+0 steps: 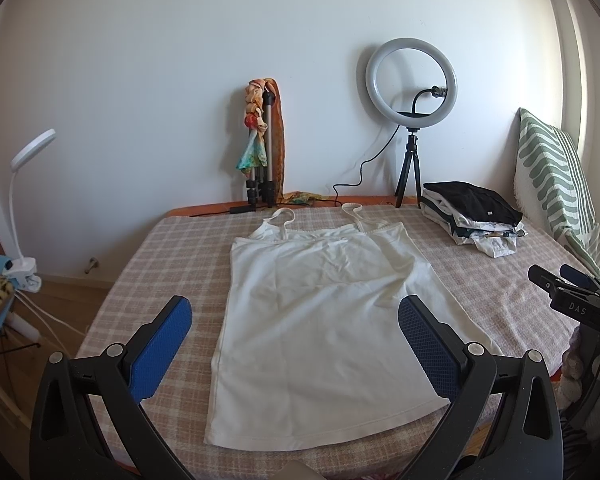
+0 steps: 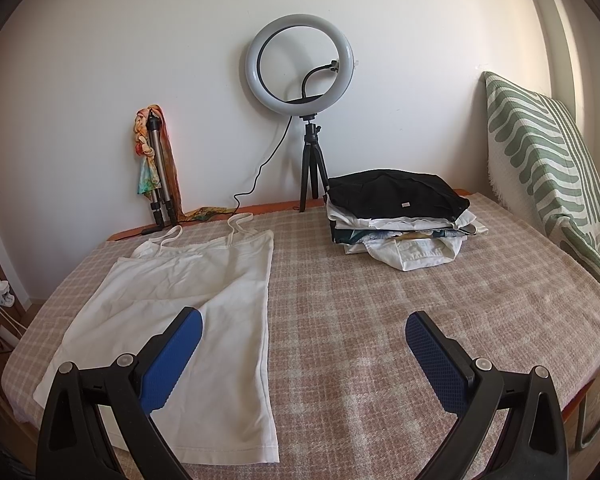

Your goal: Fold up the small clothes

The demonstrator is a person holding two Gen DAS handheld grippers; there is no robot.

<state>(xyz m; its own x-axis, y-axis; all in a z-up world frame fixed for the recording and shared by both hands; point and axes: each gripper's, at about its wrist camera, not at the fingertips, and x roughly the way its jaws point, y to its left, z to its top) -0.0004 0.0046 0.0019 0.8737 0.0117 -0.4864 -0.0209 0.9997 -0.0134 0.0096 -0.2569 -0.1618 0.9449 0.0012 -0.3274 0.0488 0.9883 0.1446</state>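
Note:
A white strappy top point(image 1: 320, 320) lies spread flat on the checked cloth of the table point(image 1: 172, 256), straps toward the wall, hem toward me. It also shows in the right wrist view point(image 2: 188, 312) at the left. My left gripper point(image 1: 296, 312) is open and empty, held above the lower half of the top. My right gripper point(image 2: 304, 328) is open and empty, held above the table just right of the top's right edge. Part of the right gripper shows at the right edge of the left wrist view.
A stack of folded clothes point(image 2: 400, 216) with a black one on top sits at the back right. A ring light on a tripod point(image 2: 304, 80) and a folded tripod with a scarf point(image 2: 156, 168) stand by the wall. A green-striped cushion point(image 2: 548, 168) leans at right. A clip lamp point(image 1: 24, 208) is at left.

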